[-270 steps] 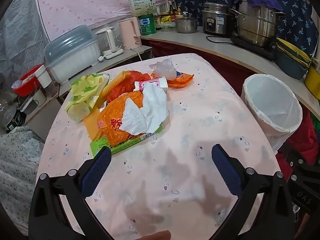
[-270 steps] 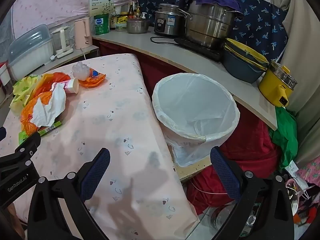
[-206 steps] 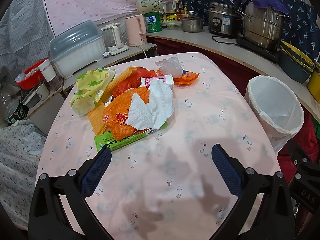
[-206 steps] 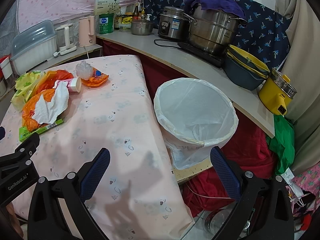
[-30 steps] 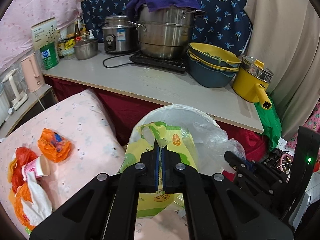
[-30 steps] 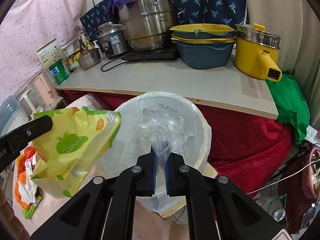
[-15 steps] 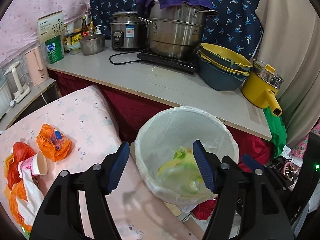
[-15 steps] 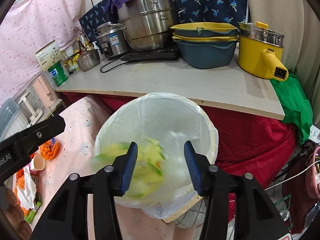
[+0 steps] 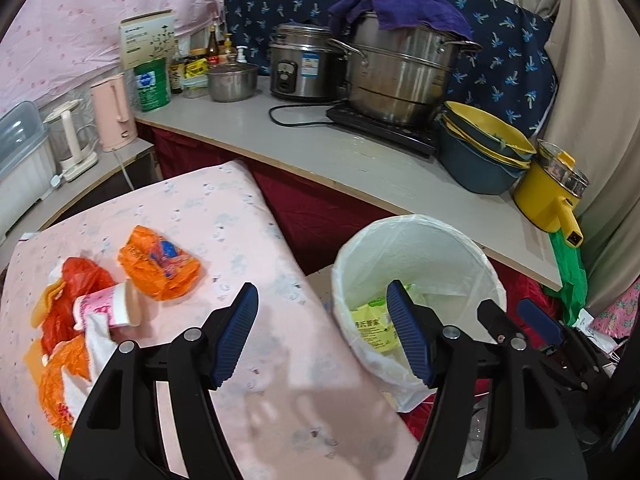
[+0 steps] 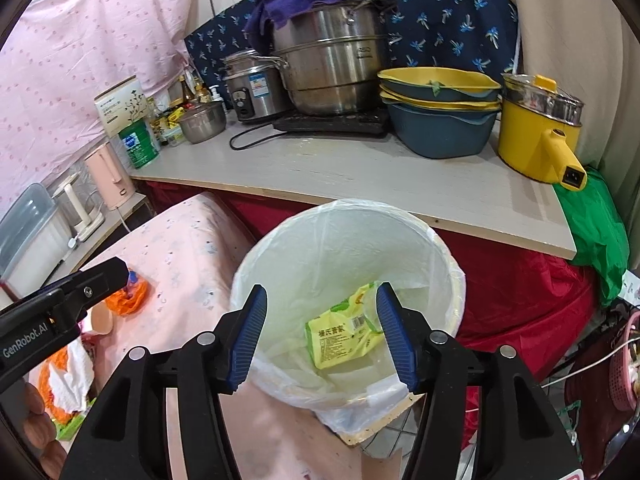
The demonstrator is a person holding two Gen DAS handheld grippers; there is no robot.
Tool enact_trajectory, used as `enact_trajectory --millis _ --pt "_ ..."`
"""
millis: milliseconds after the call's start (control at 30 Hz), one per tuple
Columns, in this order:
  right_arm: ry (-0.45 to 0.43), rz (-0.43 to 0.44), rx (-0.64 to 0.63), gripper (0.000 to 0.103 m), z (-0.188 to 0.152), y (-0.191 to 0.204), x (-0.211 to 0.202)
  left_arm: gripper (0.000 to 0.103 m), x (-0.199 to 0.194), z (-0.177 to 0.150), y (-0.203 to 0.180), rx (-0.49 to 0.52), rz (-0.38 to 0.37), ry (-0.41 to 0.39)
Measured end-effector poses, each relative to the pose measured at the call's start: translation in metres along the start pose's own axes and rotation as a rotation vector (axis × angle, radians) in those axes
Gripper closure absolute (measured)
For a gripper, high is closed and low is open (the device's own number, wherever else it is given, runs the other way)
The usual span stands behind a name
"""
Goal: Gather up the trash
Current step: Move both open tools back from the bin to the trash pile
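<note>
A white-lined bin stands by the table's right edge, with a yellow-green snack bag lying inside it. My right gripper hangs over the bin; its jaws are opening with nothing between them. My left gripper is open and empty above the gap between the table and the bin. On the pink table lie an orange wrapper, a red bag, a pink paper cup, a white tissue and an orange bag.
Behind the bin runs a grey counter with a big steel pot, a rice cooker, stacked bowls and a yellow electric pot. A pink kettle stands at the far left.
Both grippers were shut, the left on the yellow-green bag and the right on clear plastic. Both opened over the bin, the bag dropped in, and the left swung toward the table.
</note>
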State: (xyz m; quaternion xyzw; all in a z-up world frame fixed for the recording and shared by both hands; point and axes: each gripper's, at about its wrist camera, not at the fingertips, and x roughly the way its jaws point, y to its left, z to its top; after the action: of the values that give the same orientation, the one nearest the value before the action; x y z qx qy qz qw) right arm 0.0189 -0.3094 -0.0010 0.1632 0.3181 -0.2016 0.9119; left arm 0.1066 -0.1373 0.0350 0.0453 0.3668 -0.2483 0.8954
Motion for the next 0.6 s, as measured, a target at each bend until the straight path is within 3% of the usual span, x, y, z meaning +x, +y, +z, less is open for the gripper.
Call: enact_trajectory --millis 600 --pt "0.016 0.139 -0.172 0.047 -0.020 0.110 -0.025 0.036 -0.057 -0.033 0.116 -0.168 0.159 -0.018"
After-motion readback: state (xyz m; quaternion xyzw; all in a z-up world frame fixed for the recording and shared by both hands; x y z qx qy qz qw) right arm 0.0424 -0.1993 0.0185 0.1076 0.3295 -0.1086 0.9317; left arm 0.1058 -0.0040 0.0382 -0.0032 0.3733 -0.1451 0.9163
